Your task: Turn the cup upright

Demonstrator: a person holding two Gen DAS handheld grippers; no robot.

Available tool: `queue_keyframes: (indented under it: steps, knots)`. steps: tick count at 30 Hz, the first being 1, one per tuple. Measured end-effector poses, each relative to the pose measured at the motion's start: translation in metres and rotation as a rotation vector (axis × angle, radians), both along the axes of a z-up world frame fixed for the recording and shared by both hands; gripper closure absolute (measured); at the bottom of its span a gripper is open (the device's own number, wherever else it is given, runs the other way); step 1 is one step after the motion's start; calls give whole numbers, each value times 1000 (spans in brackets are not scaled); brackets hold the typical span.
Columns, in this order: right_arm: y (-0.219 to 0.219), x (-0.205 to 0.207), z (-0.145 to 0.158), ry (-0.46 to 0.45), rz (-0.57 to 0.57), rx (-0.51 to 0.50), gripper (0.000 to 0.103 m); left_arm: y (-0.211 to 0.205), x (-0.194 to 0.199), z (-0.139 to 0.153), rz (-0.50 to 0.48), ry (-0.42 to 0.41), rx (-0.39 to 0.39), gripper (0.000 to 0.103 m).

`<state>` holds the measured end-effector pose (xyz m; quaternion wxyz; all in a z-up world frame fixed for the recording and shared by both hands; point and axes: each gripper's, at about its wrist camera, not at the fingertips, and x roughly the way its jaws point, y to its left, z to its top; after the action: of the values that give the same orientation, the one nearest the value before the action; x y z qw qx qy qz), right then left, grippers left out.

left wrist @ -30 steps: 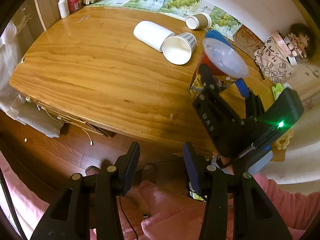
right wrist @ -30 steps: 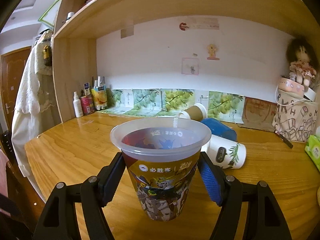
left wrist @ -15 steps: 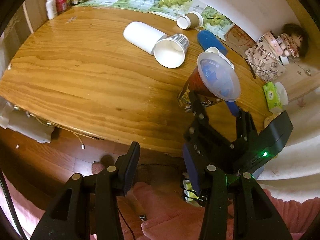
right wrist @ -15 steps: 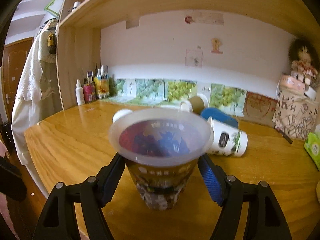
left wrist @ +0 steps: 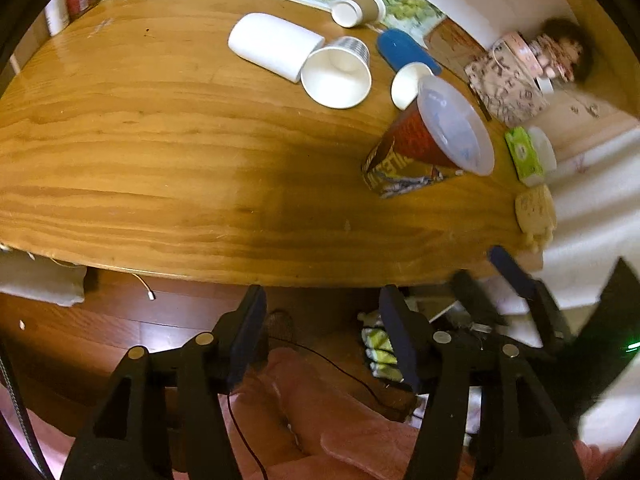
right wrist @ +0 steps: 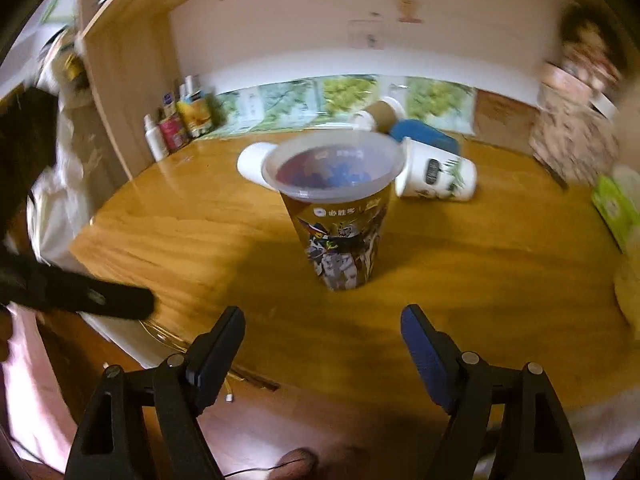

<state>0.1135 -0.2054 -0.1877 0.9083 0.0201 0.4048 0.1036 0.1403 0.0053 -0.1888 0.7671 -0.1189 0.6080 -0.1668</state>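
A printed plastic cup (right wrist: 340, 216) with a wide clear rim stands upright on the wooden table (right wrist: 160, 240). It also shows in the left wrist view (left wrist: 428, 148), right of centre. My right gripper (right wrist: 322, 344) is open and empty, drawn back from the cup to the table's front edge. It also shows in the left wrist view (left wrist: 492, 268), low at the right. My left gripper (left wrist: 322, 332) is open and empty, off the table's front edge above the floor.
Several cups lie on their sides behind the printed cup: a white cylinder (left wrist: 272, 46), a striped paper cup (left wrist: 338, 72), a brown cup (left wrist: 358, 8), a blue one (left wrist: 404, 50), a leaf-print one (right wrist: 436, 174). A green tissue pack (left wrist: 524, 154) and patterned bag (left wrist: 508, 84) sit right.
My right gripper has let go of the printed cup and pulled back toward the table's front edge. The cup now stands free. The left gripper drew back a little.
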Motion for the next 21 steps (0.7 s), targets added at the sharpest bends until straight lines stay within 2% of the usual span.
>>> queue_keyframes:
  steps: [2,5,7,10,11,14,16,18,21]
  knots:
    - [-2,-9,15,37,-55,37,20,1,-3,7,-30,-20,2,32]
    - [-3,-24,38,68,-152,68,17,3,-8,26,-60,-58,-23,31]
    - [1,-32,52,84,-192,42,16,4,-10,37,-64,-79,-27,29]
    - [10,-46,73,97,-241,-5,16,5,-21,68,-65,-174,26,20]
    - [13,-51,80,113,-251,-5,16,4,-22,74,-63,-194,37,20]
    - [15,-60,98,120,-233,20,13,4,-29,98,-6,-248,59,19]
    - [16,-66,112,105,-213,24,8,3,-33,110,53,-271,63,19]
    - [14,-72,127,78,-205,40,8,2,-38,121,90,-305,68,19]
    - [9,-80,146,20,-206,58,7,-5,-50,140,106,-399,109,9]
